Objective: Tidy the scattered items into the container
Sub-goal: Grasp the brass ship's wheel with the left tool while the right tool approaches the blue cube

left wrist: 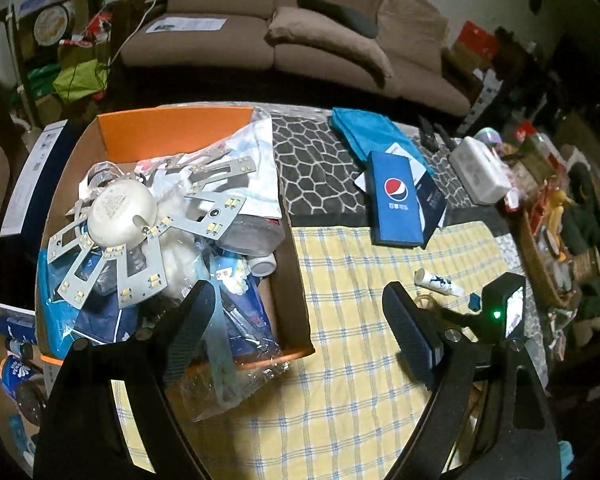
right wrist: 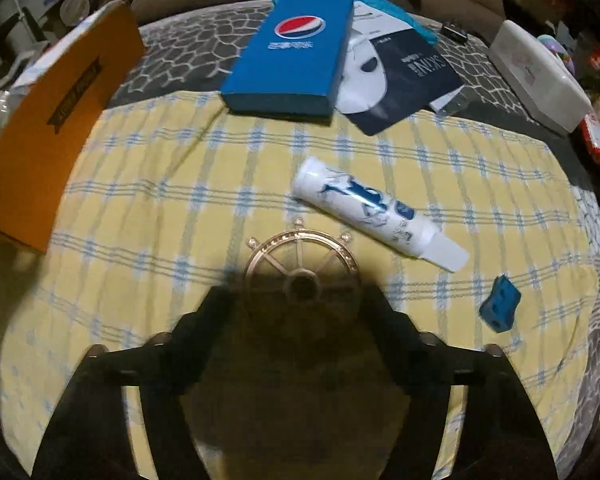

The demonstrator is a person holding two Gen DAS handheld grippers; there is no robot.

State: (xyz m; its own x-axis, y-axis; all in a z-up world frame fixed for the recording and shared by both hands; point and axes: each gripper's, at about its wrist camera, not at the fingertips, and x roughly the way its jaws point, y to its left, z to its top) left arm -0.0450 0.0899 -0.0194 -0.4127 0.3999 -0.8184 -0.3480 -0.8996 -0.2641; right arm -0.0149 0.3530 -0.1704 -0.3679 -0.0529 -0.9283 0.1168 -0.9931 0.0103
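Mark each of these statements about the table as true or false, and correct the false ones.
1. The cardboard box already holds items. True.
2. The white tube stands upright. False: it lies flat on the checked cloth.
3. The gold ship's-wheel ornament lies between the right tool's fingers. True.
4. The blue Pepsi box is inside the cardboard box. False: it lies on the table, partly on a dark face-mask packet.
5. The left tool grips the tube. False: it is open and empty.
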